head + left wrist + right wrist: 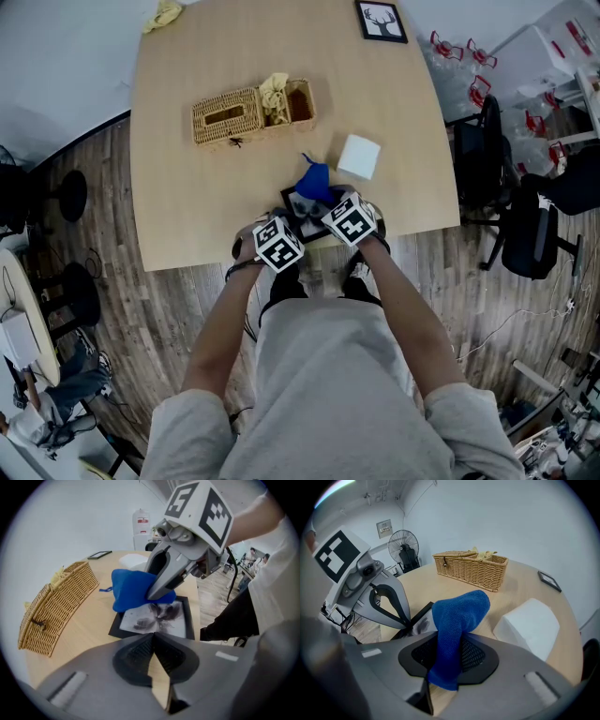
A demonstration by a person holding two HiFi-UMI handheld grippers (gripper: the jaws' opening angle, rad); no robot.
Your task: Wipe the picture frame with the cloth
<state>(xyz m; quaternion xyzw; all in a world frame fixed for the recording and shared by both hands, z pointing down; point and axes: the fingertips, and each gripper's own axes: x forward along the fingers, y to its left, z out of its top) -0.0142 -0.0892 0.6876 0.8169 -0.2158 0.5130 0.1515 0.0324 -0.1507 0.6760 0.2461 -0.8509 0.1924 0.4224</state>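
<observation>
A black picture frame (189,617) with a grey ink print lies flat near the table's front edge (298,208). A blue cloth (129,590) rests bunched on the frame's far end. My right gripper (450,648) is shut on the cloth (459,613) and holds it down on the frame from the right (154,592). My left gripper (153,637) has its jaws closed at the frame's near edge and seems to pinch it; the right gripper view shows its fingertips meeting at the frame's corner (408,621). In the head view both marker cubes hide most of the frame.
A wicker basket (248,112) with yellow cloth in it stands mid-table, and a white box (359,157) sits just right of the blue cloth. At the far edge lie a deer picture (382,21) and a yellow rag (164,14). Office chairs (525,225) stand right of the table.
</observation>
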